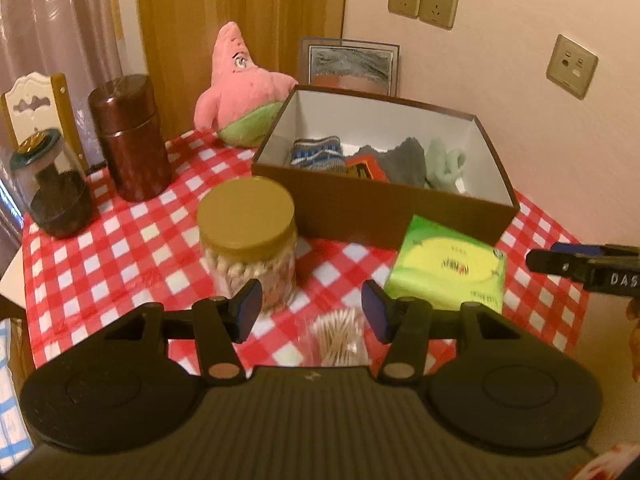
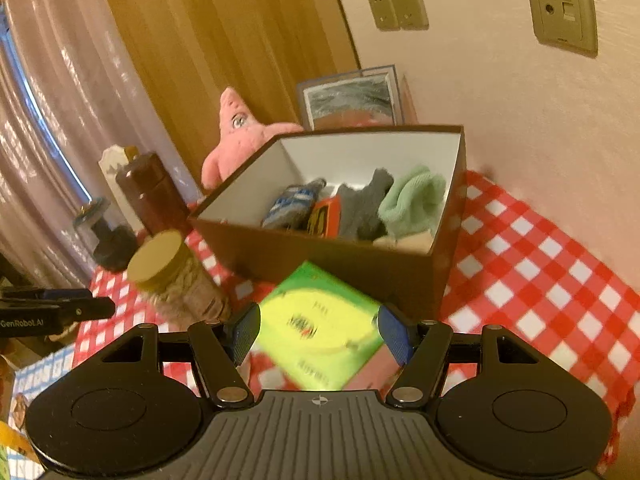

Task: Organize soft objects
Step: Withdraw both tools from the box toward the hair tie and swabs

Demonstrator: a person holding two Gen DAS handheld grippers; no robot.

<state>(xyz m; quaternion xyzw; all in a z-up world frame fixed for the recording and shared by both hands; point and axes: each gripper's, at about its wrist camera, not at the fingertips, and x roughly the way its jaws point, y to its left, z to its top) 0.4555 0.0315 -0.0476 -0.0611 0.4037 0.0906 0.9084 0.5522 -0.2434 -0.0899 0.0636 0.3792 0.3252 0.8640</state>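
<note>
Several socks (image 2: 362, 208) are already gathered in the brown box (image 2: 320, 256), while the pink plush toy (image 1: 240, 88) is left outside, behind it. Both the left gripper (image 1: 312, 312) and the right gripper (image 2: 318, 334) are held wide and empty, the right above the green tissue pack (image 2: 320, 328), probably for picking it up.

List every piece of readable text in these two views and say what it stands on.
"GenRoboT.AI": side of the left gripper, right wrist view; last letters uncertain.
"DAS": side of the right gripper, cut off by the frame edge.
Green tissue pack: print too blurred to read.
Orange packet in the box: unreadable.
</note>
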